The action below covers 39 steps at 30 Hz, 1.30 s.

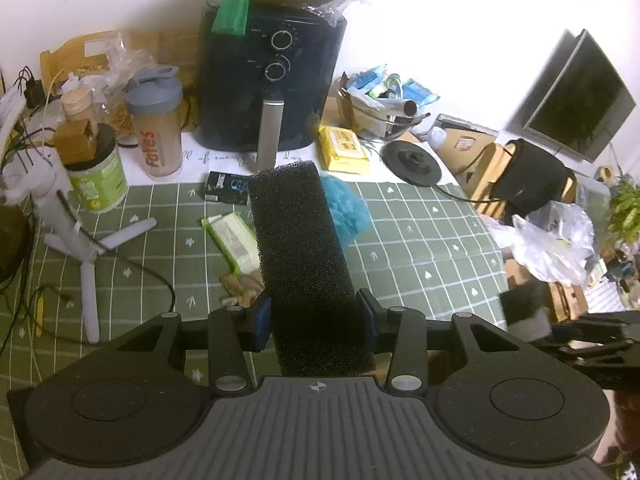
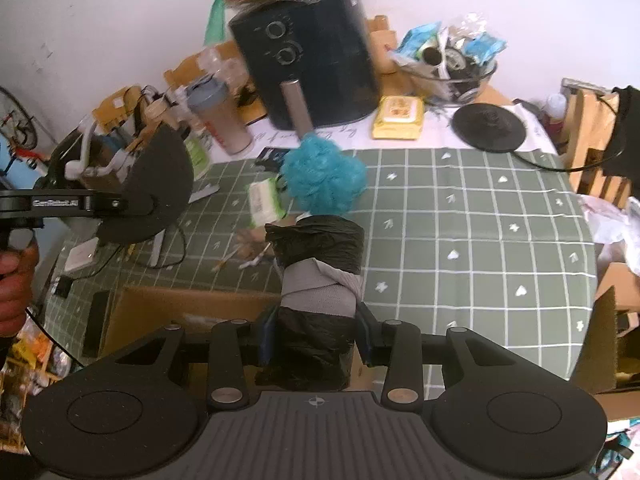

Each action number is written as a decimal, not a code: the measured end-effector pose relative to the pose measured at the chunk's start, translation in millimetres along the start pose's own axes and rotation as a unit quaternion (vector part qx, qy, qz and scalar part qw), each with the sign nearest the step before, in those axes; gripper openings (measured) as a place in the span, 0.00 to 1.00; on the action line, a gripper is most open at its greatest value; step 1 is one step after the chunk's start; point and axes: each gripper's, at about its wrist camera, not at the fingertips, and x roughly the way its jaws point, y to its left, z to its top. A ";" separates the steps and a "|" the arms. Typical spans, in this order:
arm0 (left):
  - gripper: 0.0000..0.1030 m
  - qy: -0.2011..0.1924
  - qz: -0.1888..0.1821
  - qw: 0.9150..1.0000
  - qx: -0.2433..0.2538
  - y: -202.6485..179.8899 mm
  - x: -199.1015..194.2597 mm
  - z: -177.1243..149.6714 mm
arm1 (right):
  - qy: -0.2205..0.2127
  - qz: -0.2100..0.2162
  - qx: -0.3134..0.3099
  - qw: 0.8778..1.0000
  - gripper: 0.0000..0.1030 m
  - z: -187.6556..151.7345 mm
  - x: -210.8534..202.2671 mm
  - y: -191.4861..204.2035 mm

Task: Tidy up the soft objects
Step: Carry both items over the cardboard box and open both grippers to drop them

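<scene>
My left gripper (image 1: 316,322) is shut on a long black foam sponge (image 1: 298,248) and holds it above the green checked tablecloth (image 1: 420,240). My right gripper (image 2: 314,338) is shut on a black plastic roll with a grey band (image 2: 318,276), held above the table's front edge. A blue bath pouf (image 2: 324,178) lies on the cloth beyond it and shows behind the sponge in the left wrist view (image 1: 346,208). A green wipes pack (image 1: 234,240) and a beige glove (image 1: 240,286) lie left of the sponge.
A black air fryer (image 1: 268,80) stands at the back with a shaker bottle (image 1: 158,120), a green tin (image 1: 98,176) and a yellow wipes pack (image 1: 344,150) beside it. A white tripod (image 1: 86,248) and cables lie left. A cardboard box (image 2: 188,308) sits below the right gripper.
</scene>
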 end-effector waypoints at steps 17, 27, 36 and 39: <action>0.41 0.054 0.007 0.998 -0.010 -18.8 -22.8 -70.9 | 0.064 0.032 -0.026 0.997 0.41 -33.8 15.7 22.5; 0.41 0.084 0.025 0.996 -0.030 -20.3 -21.2 -100.3 | 0.092 0.024 -0.034 0.995 0.41 -49.5 23.7 28.1; 0.41 0.105 0.033 0.993 -0.031 -24.3 -21.1 -110.7 | 0.105 0.015 -0.053 0.993 0.41 -53.9 26.4 39.7; 0.43 0.110 0.039 0.993 -0.022 -26.3 -20.7 -111.7 | 0.107 0.013 -0.058 0.993 0.42 -54.4 27.1 42.6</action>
